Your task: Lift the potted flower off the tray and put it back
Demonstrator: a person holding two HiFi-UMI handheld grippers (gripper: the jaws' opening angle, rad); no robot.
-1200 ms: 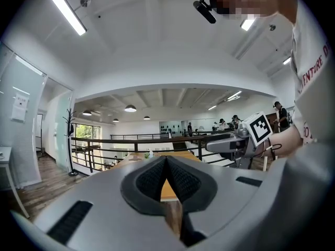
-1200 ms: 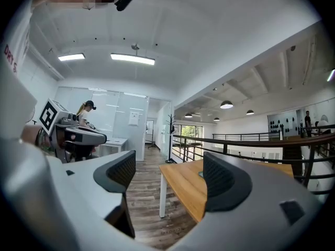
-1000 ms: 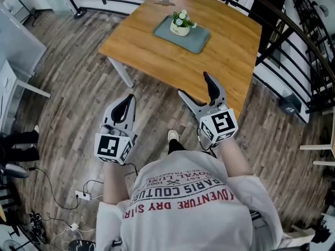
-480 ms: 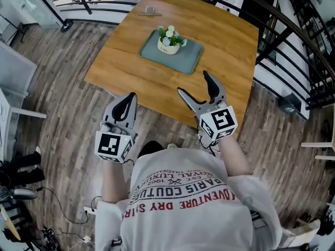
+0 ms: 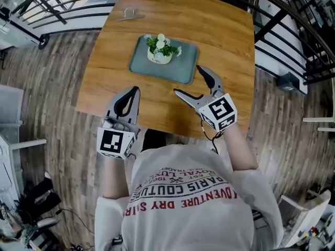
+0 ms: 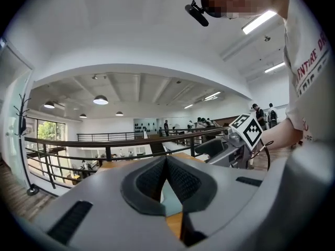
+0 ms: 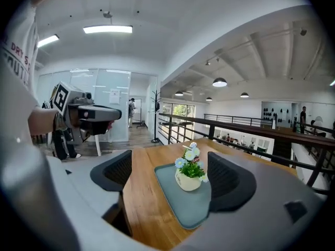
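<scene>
Now the potted flower [image 5: 159, 51] stands upright near the middle of the tray [image 5: 183, 73], a little toward its 10 o'clock corner, and the stems point straight up. Its pot is cream, round and smooth, with white and pale blue blossoms over green leaves. The tray is a flat grey-green rectangle with rounded corners and a low rim. In the head view its long axis runs about from 9 to 3 o'clock, slightly tilted. It lies on a counter [image 5: 225, 30] of warm brown wood with visible grain.

At 11 o'clock from the tray, near the far edge, lies a small grey object [image 5: 129, 15]. A dark metal railing [image 5: 293, 27] curves behind the counter, beside a plank floor [image 5: 57, 88].

The right tool [image 5: 187, 80] is at 5 o'clock from the pot, by the tray's near rim. Its jaws have just been opening and stand wide. The black ribbed pads [image 7: 112, 174] grip nothing, and the pot is well ahead of them. The left tool [image 5: 134, 90], at 7 o'clock, is pressed together and empty.
</scene>
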